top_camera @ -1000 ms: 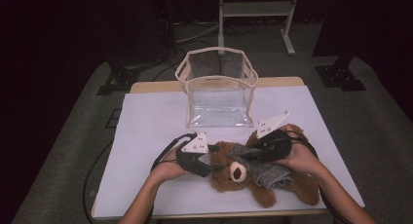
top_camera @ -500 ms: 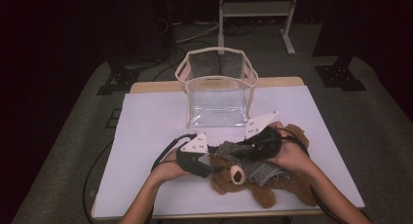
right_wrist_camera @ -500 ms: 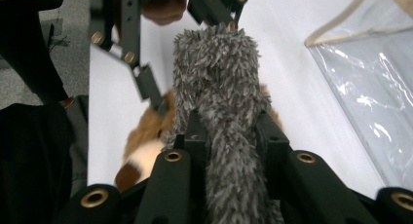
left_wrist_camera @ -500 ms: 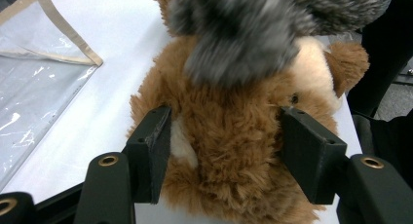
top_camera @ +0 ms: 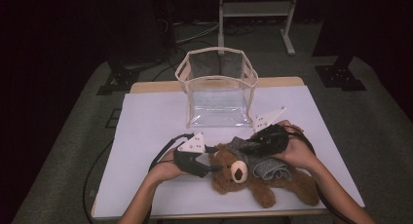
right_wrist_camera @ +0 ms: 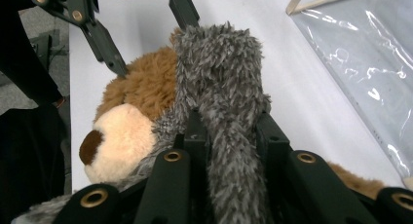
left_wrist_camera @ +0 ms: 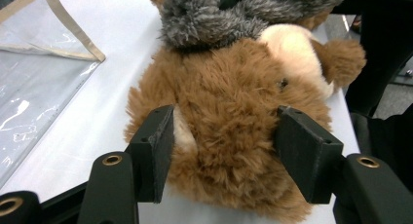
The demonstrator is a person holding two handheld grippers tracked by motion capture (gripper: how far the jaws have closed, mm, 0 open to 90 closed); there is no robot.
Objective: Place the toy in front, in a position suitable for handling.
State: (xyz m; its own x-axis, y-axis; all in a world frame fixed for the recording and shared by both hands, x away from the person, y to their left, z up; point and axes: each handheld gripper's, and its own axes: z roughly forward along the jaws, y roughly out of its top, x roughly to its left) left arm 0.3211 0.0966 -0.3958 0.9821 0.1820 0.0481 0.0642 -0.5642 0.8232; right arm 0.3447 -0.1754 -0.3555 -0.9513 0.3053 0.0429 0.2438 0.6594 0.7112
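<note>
Scarf work is under way near the desk's near edge: the right gripper (top_camera: 253, 147), clenched on the fluffy grey knitted scarf (right_wrist_camera: 219, 87), has swung from the brown plush teddy bear's (top_camera: 234, 173) body toward its head over the last second, lifting the scarf end across the neck. The left gripper (left_wrist_camera: 224, 156) brackets the bear's head, jaws apart against the fur, steadying it. Wrapping seems close to done; the clear plastic bag (top_camera: 216, 95) waits behind, unused

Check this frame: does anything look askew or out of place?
Nothing stands out. The teddy bear lies on the table, its head between the left gripper jaws; the right gripper clamps its grey scarf.
</note>
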